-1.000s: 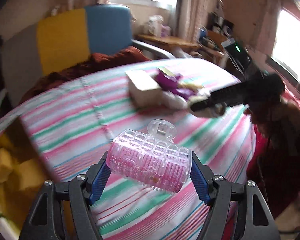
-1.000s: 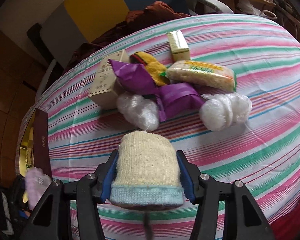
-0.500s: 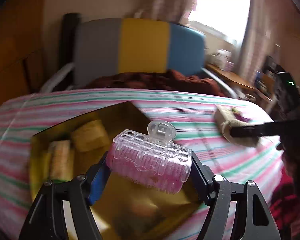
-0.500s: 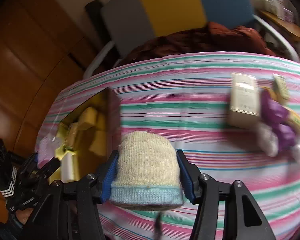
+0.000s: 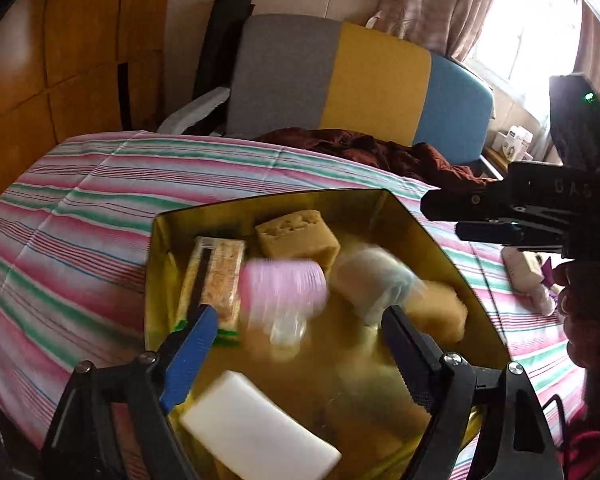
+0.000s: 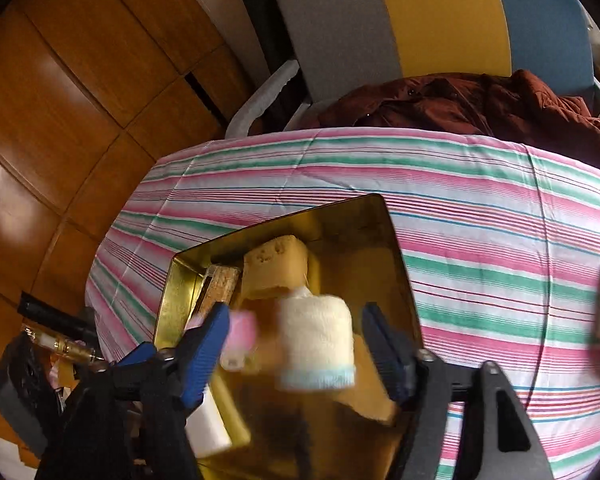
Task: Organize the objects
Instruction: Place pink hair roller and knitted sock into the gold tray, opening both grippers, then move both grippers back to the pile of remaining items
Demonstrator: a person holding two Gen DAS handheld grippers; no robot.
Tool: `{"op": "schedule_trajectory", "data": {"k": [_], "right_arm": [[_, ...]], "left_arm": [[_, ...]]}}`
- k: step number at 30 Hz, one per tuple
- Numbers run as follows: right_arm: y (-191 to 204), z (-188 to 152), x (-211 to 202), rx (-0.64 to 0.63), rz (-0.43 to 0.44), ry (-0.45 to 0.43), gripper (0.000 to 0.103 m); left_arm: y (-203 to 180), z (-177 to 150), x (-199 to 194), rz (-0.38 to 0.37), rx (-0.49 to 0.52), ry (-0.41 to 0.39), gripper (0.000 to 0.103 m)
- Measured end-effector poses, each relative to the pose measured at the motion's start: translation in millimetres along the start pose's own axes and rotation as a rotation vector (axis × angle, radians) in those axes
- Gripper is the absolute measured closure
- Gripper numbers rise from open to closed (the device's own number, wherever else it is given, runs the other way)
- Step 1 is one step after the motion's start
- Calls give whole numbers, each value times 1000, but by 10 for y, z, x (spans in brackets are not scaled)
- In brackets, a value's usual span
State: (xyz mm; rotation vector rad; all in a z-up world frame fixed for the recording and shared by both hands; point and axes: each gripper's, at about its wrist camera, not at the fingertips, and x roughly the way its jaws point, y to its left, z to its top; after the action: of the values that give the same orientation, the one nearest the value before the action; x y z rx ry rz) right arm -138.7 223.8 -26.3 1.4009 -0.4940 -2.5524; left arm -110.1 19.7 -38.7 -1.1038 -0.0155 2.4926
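A gold box (image 5: 384, 196) sits on the striped tablecloth; it also shows in the right wrist view (image 6: 396, 248). My left gripper (image 5: 296, 334) is open above it, and the pink hair clip (image 5: 282, 286) is blurred, free of the fingers, over the box. My right gripper (image 6: 296, 338) is open too, and the cream knitted cap (image 6: 316, 338) with a blue hem is blurred between its fingers, touching neither. The cap (image 5: 374, 278) and the clip (image 6: 242, 334) each show in the other view.
The box holds yellow sponges (image 5: 298, 236), a wrapped snack bar (image 5: 216, 276) and a white block (image 5: 260, 428). More items (image 5: 528, 276) lie on the cloth to the right. A grey, yellow and blue chair (image 5: 360, 84) with a dark red garment (image 6: 460, 100) stands behind the table.
Both grippers swung left from the pile to above the gold box. Both opened, and the hair clip and the knitted cap left the fingers and are dropping into the box.
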Motion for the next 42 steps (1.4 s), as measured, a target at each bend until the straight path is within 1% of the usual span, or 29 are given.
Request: {"op": "schedule_trajectory", "data": {"k": [2,7,10,13,17,19,22,23,24,25,27,28,32,34,36,37,38,40,42], "right_arm": [[38,-66,-16,-28,-23,-1,29],[108,-313,-80,-88,-95,-2,26],[169,-459,-134,-124,-142,-29,23],[245,-594,-209,-162,-177,-80,20],[341,-735,-308,-205,-244,-140,20],[392,-809,-369,-234,-285,-184,20],[491,-934,-549,-291,-324,-312,20],[512,-966,-601,-305,-329,-342,19],[512,-976,-622,-308,-328,-351,19],[505,-978,-617,-302,-334,-344,19],[473,-965,-573,-275,-369,-301,19],[462,-966,-559,-262,-368,-288,19],[351,-978,-550,-198,-317,-262,19],[273,-968,-514,-163,-294,-235,19],[207,-978,-482,-142,-286,-213,21],[189,-989,-475,-140,-280,-208,23],[167,-1003,-468,-139,-272,-204,24],[102,-1033,-469,-121,-232,-190,24],[9,-1036,-465,-87,-188,-168,18]], "left_arm": [[33,-27,-40,7,-10,-8,18],[51,-68,-173,65,-22,-33,16],[45,-120,-265,94,-28,-47,14],[34,-165,-358,119,-25,-64,12],[26,-221,-453,132,-33,-73,9],[16,-240,-483,141,-35,-75,8],[-4,-268,-520,131,-35,-79,7],[-19,-274,-531,132,-31,-81,7],[-33,-272,-542,131,-29,-83,7],[-51,-272,-550,127,-26,-86,7],[-94,-275,-565,121,-17,-92,7],[-109,-277,-570,119,-13,-94,7],[-179,-298,-556,107,10,-83,7],[-205,-311,-536,102,15,-74,7],[-227,-321,-519,97,21,-65,7],[-239,-325,-511,96,25,-62,7],[-253,-328,-505,93,28,-60,7],[-275,-326,-492,89,34,-57,7],[-305,-318,-477,86,41,-53,7]]}}
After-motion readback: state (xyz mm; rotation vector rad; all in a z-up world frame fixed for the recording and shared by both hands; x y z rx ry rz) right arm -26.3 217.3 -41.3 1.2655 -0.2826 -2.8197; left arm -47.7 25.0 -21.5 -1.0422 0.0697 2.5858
